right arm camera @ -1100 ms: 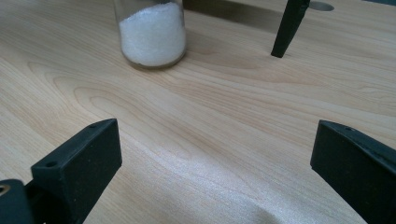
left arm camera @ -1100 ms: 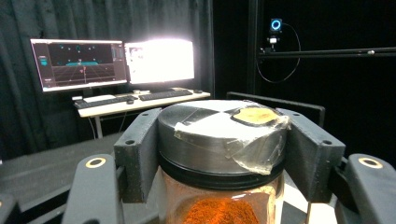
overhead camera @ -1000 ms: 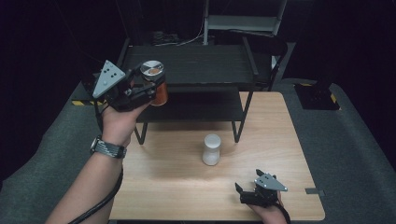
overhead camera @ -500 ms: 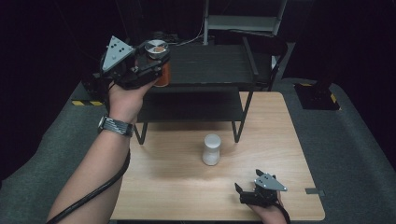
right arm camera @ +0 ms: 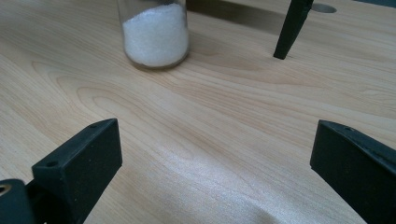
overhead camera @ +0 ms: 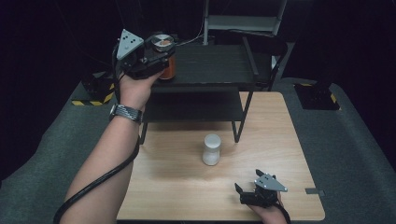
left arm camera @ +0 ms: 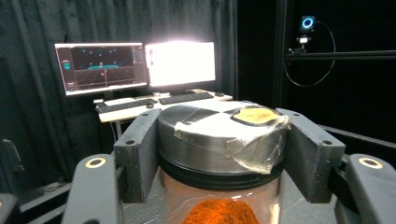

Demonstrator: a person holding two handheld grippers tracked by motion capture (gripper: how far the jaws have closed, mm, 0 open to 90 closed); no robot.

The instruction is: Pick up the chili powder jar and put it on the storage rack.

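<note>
Spice jar in left gripper, up over the black shelf's left end, not set down yet.
Jaws clamped on the jar's sides just under its metal lid; orange powder fills the bottom. Placing on the top shelf looks like what's left. White-powder jar stands mid-counter, untouched. Right gripper rests near the counter's front right edge, jaws wide apart, empty, aimed at that jar.
</note>
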